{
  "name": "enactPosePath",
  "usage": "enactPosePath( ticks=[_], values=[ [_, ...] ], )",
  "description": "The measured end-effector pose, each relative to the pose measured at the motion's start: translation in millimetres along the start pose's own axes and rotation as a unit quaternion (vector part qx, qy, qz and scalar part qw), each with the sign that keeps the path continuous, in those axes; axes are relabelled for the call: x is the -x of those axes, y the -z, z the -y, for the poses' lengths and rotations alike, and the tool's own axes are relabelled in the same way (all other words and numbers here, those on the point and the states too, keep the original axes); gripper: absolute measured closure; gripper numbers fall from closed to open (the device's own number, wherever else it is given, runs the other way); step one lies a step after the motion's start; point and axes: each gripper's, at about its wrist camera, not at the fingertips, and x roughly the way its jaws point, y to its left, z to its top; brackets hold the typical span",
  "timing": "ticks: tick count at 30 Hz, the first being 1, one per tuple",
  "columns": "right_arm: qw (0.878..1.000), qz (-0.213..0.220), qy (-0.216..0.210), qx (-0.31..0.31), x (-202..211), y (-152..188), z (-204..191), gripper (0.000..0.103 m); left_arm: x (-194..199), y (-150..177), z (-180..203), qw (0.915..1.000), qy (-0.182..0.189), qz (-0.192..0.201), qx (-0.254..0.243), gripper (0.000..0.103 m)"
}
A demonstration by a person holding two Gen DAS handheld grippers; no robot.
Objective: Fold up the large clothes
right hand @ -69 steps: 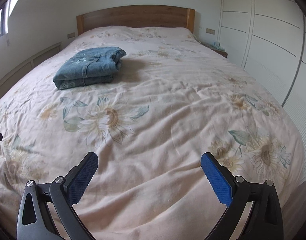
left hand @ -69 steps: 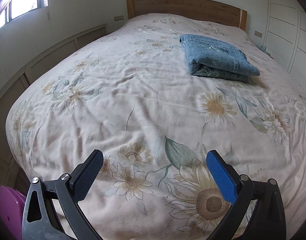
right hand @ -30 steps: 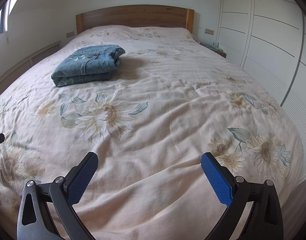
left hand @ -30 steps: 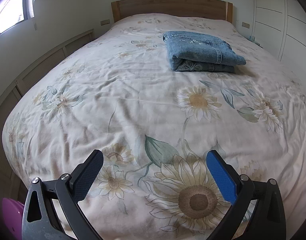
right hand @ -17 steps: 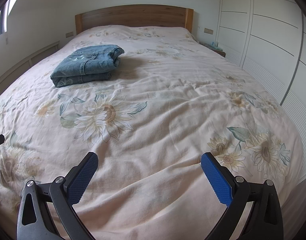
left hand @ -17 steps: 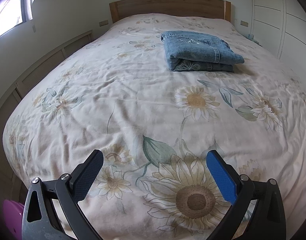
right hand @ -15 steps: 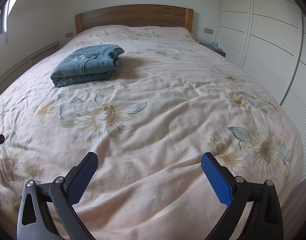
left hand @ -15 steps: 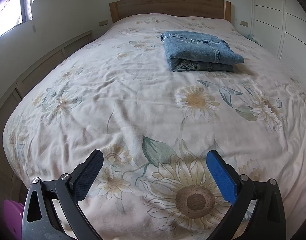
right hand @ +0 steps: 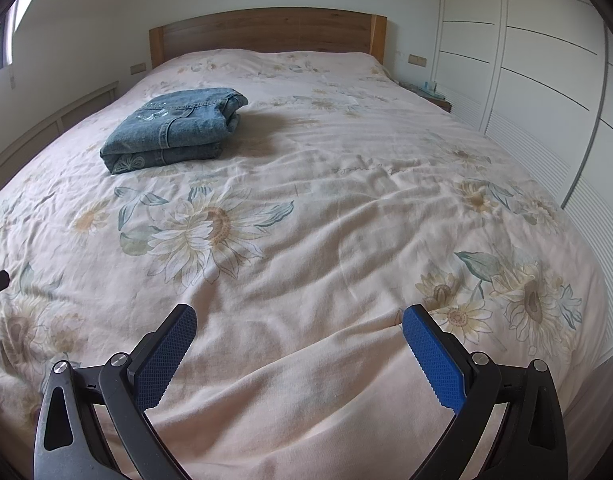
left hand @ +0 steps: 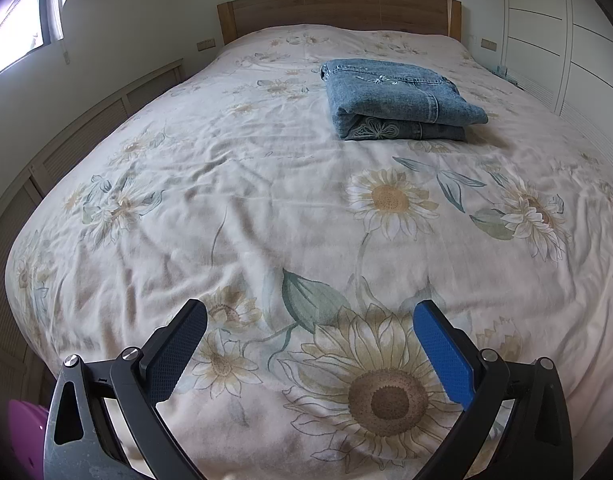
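Note:
A folded blue denim garment (left hand: pixel 398 100) lies on the far half of the bed, near the headboard; in the right wrist view it (right hand: pixel 174 132) sits far left. My left gripper (left hand: pixel 310 316) is open and empty over the foot of the bed, far from the denim. My right gripper (right hand: pixel 298 320) is open and empty, also over the foot of the bed. The floral sunflower bedspread (left hand: pixel 226 200) covers the whole bed.
A wooden headboard (right hand: pixel 266 32) stands at the far end. White wardrobe doors (right hand: pixel 546 80) run along the right side, a low panelled wall unit (left hand: pixel 86 128) along the left. A small nightstand (right hand: pixel 430 94) sits at the far right. Something purple (left hand: pixel 22 424) shows low left.
The left wrist view has swung slightly left over the last two seconds, bringing the denim more central. The right wrist view has barely shifted. Both grippers stay open and empty.

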Motion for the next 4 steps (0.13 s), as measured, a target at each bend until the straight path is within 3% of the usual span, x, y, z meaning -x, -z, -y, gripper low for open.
enactPosePath(
  ticks=[4],
  values=[
    [1.0,0.0,0.0,0.0,0.2,-0.1,0.2,0.0,-0.3,0.0,0.0,1.0,0.0,0.0,-0.001,0.001]
  ],
)
